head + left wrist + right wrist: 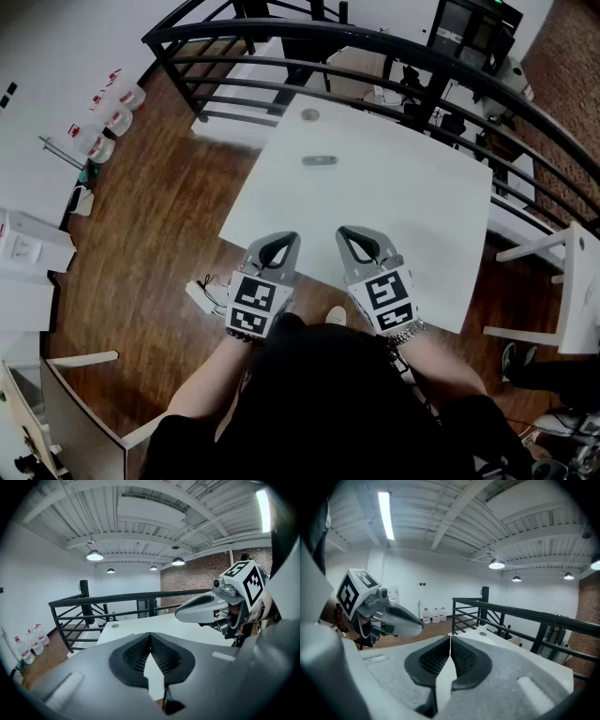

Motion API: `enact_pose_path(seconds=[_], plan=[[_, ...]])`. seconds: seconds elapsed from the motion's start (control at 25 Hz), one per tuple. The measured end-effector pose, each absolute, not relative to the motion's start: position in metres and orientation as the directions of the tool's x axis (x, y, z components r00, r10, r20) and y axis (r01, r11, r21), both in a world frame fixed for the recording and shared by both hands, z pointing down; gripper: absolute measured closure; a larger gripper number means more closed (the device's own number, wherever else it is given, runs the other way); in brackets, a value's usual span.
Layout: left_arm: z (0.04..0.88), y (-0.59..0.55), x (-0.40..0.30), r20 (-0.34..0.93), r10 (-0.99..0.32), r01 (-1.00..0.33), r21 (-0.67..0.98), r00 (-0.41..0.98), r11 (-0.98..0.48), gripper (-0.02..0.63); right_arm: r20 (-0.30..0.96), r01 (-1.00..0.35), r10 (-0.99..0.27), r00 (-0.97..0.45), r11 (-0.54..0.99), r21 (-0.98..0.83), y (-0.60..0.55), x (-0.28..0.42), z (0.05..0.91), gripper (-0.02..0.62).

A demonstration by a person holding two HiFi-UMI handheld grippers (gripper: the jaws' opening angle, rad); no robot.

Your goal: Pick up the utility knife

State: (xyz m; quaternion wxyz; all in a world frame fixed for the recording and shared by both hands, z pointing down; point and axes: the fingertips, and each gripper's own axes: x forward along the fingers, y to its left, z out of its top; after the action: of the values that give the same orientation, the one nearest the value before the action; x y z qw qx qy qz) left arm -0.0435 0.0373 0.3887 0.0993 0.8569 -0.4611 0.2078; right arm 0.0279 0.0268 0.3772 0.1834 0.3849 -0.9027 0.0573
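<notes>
While utility knife lies mid-far on table, L gripper & R gripper hover over table's near edge, both clamped shut, empty; small disc, maybe lid, at far edge.

Table: fills the middle of the head view, standing on the floor.
Railing: runs behind the table's far edge and on down its right side.
Utility knife: lies on the table in its far left part, well apart from both grippers.
Small round object: on the table beyond the knife, near the far corner.
Left gripper: above the table's near edge, pointing toward the far side.
Right gripper: just beside the left gripper, on its right, also above the near edge.
Bottles: on the floor, far to the table's left, near the wall.
Small box with a cable: on the floor, left of the left gripper.
</notes>
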Motion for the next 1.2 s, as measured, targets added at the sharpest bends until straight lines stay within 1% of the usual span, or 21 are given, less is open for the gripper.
enact_pose_path(seconds=[0.08, 0.36, 0.64, 0.8, 0.88, 1.04, 1.2], plan=[[0.394, 0.029, -0.045, 0.451, -0.746, -0.831, -0.016, 0.490, -0.556, 0.589, 0.388, -0.703, -0.661, -0.642, 0.710, 0.046, 0.015, 0.023, 0.380, 0.600], [0.414, -0.021, -0.049, 0.461, -0.720, -0.814, 0.007, 0.518, -0.581, 0.589, 0.450, -0.685, -0.633, -0.630, 0.726, 0.061, -0.051, 0.008, 0.408, 0.563], [0.445, -0.068, -0.080, 0.471, -0.676, -0.784, 0.057, 0.567, -0.618, 0.589, 0.551, -0.676, -0.584, -0.595, 0.736, 0.050, -0.097, -0.024, 0.464, 0.471], [0.467, -0.117, -0.075, 0.521, -0.609, -0.756, 0.114, 0.598, -0.645, 0.589, 0.632, -0.652, -0.521, -0.574, 0.757, 0.032, -0.155, -0.027, 0.503, 0.389], [0.480, -0.135, -0.078, 0.546, -0.579, -0.746, 0.137, 0.606, -0.652, 0.589, 0.655, -0.634, -0.501, -0.566, 0.772, 0.042, -0.182, -0.031, 0.520, 0.364], [0.505, -0.161, -0.094, 0.585, -0.542, -0.744, 0.169, 0.603, -0.646, 0.589, 0.687, -0.581, -0.466, -0.557, 0.810, 0.079, -0.222, -0.045, 0.548, 0.345], [0.523, -0.177, -0.101, 0.606, -0.519, -0.742, 0.187, 0.603, -0.643, 0.589, 0.726, -0.500, -0.392, -0.565, 0.863, 0.077, -0.245, -0.058, 0.582, 0.339]])
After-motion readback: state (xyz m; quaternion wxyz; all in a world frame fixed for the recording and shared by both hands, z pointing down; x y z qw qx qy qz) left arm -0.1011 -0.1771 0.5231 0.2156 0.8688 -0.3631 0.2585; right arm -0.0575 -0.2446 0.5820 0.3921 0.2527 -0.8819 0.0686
